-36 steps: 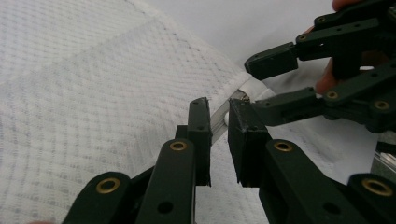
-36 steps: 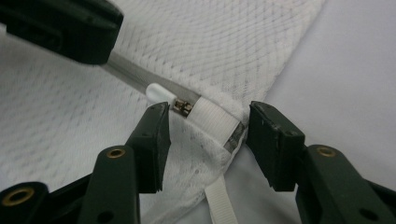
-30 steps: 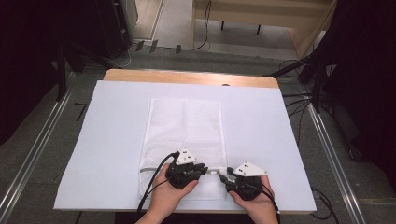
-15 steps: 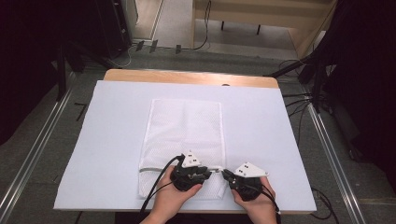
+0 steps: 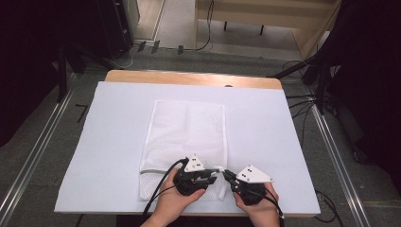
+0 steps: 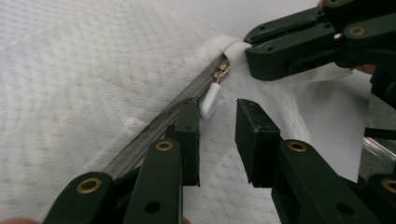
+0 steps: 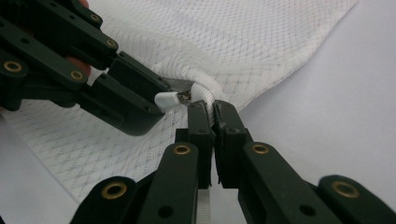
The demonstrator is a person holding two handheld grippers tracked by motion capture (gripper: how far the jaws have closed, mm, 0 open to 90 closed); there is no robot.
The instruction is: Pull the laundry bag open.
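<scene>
- One white sheet (image 5: 104, 142) covers my table, with one mesh laundry bag (image 5: 187, 137) reaching its near edge.
- My left gripper (image 6: 217, 135) stands parted around the one zipper pull (image 6: 210, 100).
- My right gripper (image 7: 214, 116) is clamped on the bag's corner (image 7: 205, 95).

Looking like a lab or a recording studio, not a home: a wooden table (image 5: 189, 78) wearing a white sheet (image 5: 118, 137) and standing on grey carpet (image 5: 42, 184), metal rails (image 5: 28, 165) running along both sides, cables (image 5: 208, 28) lying across the floor, dark equipment stands (image 5: 61, 66) crowding around.
</scene>
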